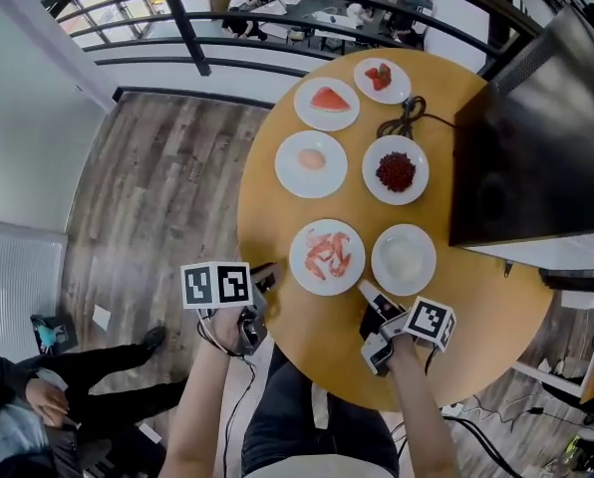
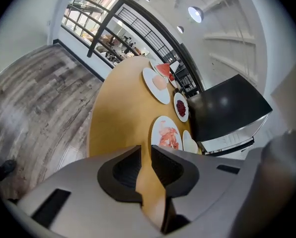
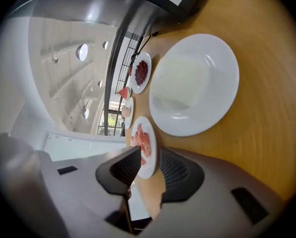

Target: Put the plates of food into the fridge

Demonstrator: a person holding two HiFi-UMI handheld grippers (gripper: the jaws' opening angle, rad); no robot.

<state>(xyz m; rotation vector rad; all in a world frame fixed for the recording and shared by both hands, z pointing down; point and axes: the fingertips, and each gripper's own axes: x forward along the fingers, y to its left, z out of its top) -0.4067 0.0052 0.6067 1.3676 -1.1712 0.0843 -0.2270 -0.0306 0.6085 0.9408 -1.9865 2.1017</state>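
2 R claw [image 3: 148,157] jaws astride meat plate [image 1: 326,289]

The right gripper [image 3: 147,158] fills the bottom of the frame, its grey body ending in two dark ribbed fingers [image 3: 180,175] that stand apart. The rim of a round white plate of pink sliced meat [image 3: 144,142] sits between them. Just beyond it, on the round wooden worktop [image 3: 267,133], lies a white plate holding a pale white mound [image 3: 230,73]. Farther off are a white plate of dark red berries [image 3: 139,88] and a red wedge of watermelon [image 3: 123,92].
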